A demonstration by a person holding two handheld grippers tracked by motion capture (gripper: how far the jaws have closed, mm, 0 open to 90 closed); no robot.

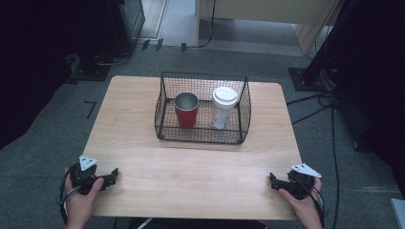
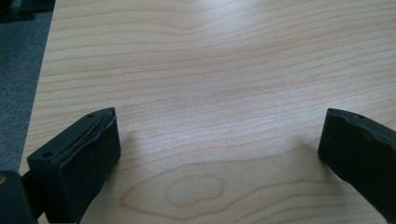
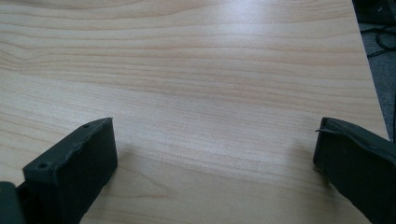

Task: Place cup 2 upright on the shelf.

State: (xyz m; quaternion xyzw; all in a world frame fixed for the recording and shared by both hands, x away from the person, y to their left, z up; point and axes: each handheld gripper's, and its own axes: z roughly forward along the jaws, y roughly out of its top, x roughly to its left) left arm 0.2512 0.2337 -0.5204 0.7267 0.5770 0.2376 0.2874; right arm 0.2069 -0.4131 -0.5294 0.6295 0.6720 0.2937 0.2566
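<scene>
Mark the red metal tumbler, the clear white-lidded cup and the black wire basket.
red metal tumbler (image 1: 186, 116), high view, red outer wall.
clear white-lidded cup (image 1: 225, 96), high view, white lid top.
black wire basket (image 1: 200, 135), high view, front mesh wall.

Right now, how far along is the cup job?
Nothing looks done: the red cup and the white-lidded cup both stand upright inside the wire basket. Nothing is in hand; the left tool and right tool rest open at the near table edge. Everything remains.
</scene>
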